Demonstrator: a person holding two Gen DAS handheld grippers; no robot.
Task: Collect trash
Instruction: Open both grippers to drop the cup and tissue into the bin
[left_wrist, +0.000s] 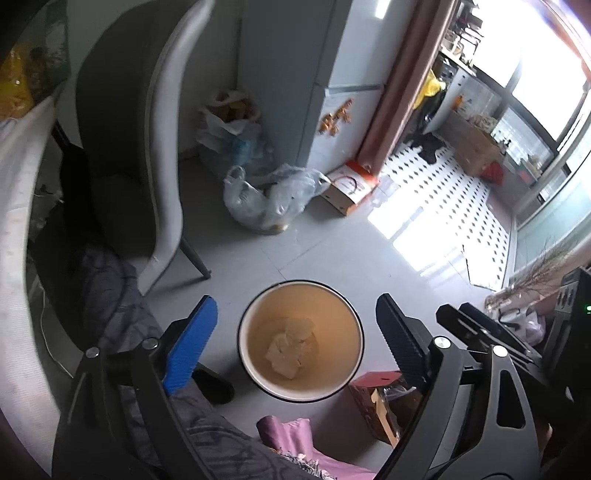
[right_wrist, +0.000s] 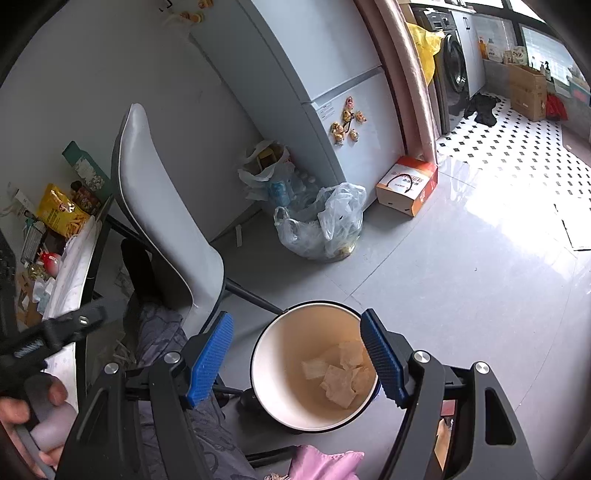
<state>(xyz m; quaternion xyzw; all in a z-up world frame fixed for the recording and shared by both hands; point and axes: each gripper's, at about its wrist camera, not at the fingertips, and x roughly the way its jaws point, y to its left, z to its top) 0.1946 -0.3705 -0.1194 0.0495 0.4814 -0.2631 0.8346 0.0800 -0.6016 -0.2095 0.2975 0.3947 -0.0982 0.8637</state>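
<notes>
Floor (right_wrist: 461, 295): pale grey tile, bright glare patch twd the balcony door.
Fridge (right_wrist: 332, 74): white, magnets on door; stands behind the bags.
Chair (right_wrist: 166, 221): grey shell seat, pulled up by the desk (right_wrist: 70, 266), which is cluttered w/ snack packs.
Plastic bags (right_wrist: 325, 221): clear, lumpy, on floor at fridge foot, well apart from bin. Could be more trash; contents not readable.
Bin (left_wrist: 301, 341): round, cream inside, dark rim, upright on floor just beside chair leg. Sits right under both cams.
Trash (right_wrist: 340, 373): crumpled pale paper/tissue pieces, lying at bin bottom.
L hand-held gripper (left_wrist: 295, 343): jaws wide apart, nothing betw them; bin mouth shows straight thru the gap. Blue pad one side, dark pad other.
R hand-held gripper (right_wrist: 299, 358): jaws well apart too, empty; one pad overlaps bin rim in view, no sign of contact.
Person: hand (right_wrist: 33, 417) on L handle seen fr right cam; dark patterned trouser leg by chair.
Step (my read): drop done at the bin, both sides empty now.
Next (my read): lift clear of bin, scan desk + floor for loose scraps, then approach w/ jaws wide and close on next piece. Pick thin paper flat-on or it slips.
</notes>
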